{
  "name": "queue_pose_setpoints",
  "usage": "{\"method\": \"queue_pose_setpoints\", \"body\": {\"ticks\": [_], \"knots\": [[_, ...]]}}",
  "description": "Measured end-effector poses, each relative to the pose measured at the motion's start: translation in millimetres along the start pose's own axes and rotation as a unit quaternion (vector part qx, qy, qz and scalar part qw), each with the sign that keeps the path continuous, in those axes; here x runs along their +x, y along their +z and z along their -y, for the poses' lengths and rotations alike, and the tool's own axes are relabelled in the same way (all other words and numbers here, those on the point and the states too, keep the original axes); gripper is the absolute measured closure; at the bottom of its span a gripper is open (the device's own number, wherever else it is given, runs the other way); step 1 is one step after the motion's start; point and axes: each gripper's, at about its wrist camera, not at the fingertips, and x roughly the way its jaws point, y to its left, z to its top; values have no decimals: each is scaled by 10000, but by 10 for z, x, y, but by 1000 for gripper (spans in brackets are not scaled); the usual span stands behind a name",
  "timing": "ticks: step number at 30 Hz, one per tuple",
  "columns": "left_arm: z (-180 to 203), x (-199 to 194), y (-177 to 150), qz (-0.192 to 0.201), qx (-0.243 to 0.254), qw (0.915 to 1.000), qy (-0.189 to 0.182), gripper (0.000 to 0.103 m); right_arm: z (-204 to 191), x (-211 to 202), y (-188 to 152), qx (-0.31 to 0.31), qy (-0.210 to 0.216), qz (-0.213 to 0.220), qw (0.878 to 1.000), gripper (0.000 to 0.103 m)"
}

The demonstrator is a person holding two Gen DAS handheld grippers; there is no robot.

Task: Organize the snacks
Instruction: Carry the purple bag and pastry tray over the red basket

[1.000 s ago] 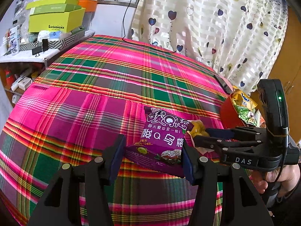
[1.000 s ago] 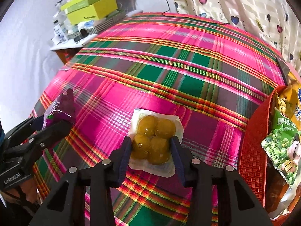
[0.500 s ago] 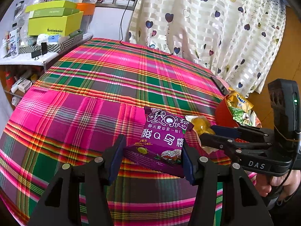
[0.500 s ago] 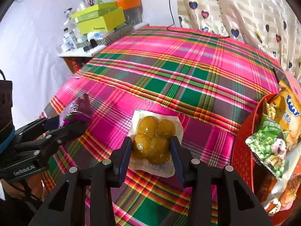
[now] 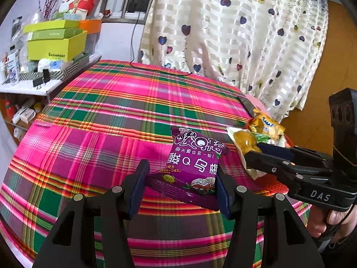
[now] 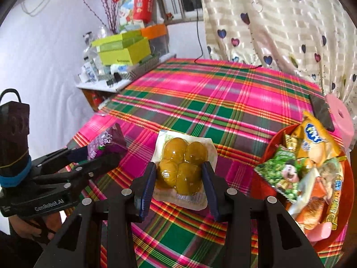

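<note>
Holding both packets clear of the cloth, presumably for carrying to the basket.

Left wrist view: left gripper [image 5: 180,189] has its jaws clamped on the lower sides of a glossy purple foil snack packet [image 5: 194,160], which stands tilted up between the blue pads. Gripping low probably keeps the printed face visible and the packet stiff. At right, the right gripper [image 5: 261,154] comes in from the side, a hand [image 5: 330,221] under it, carrying its own packet near the red basket's rim [image 5: 290,141].

Right wrist view: right gripper [image 6: 178,183] has its jaws clamped on a clear vacuum pouch of four yellow-brown round sweets [image 6: 183,167], pads pressing the lower pair. The red round basket [image 6: 265,156], at right, already holds several bright snack bags, so it is likely the destination.

Surface and room: a pink-green plaid cloth [image 6: 223,102] covers the surface. A heart-print white curtain [image 5: 245,33] hangs behind; a shelf with lime-green boxes [image 6: 122,51] stands at left.
</note>
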Motion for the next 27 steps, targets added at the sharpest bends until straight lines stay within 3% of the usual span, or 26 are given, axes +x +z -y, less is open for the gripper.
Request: {"method": "queue_pose_setpoints", "body": {"ticks": [27], "knots": [[931, 139, 160, -62, 759, 9954, -574, 48, 592, -720, -205, 601, -199, 607, 9961, 64]]}}
